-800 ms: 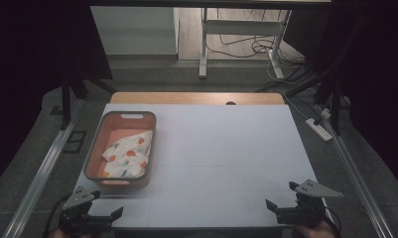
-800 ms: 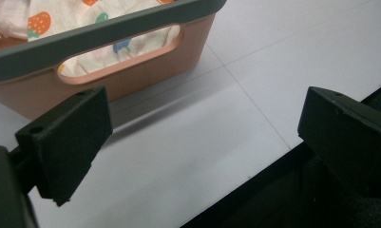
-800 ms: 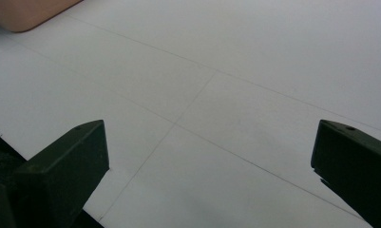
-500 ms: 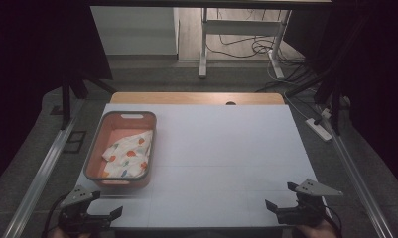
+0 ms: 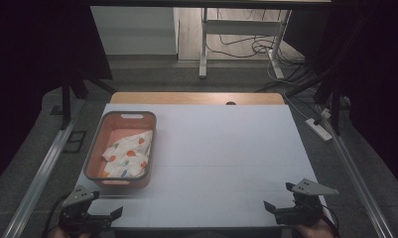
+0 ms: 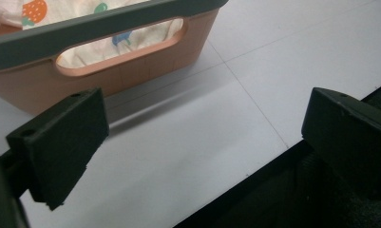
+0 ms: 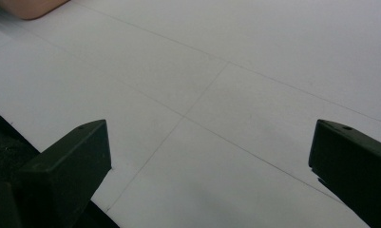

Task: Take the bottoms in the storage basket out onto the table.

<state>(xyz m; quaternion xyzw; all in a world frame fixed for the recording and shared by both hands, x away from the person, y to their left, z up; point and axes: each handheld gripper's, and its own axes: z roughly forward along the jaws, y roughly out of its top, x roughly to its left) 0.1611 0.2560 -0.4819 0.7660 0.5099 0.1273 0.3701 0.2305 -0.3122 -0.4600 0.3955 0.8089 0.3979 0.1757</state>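
An orange basket with a grey rim stands on the left of the white table. A white cloth with a fruit print lies inside it. My left gripper is open at the near left corner, just in front of the basket. In the left gripper view its jaws stand wide apart before the basket's handle wall, and the cloth shows through the handle slot. My right gripper is open at the near right corner, with bare table between its jaws.
A wooden strip borders the table's far edge. Metal rails run along both sides at floor level. A power strip and cables lie on the floor to the right. The basket's corner peeks into the right gripper view.
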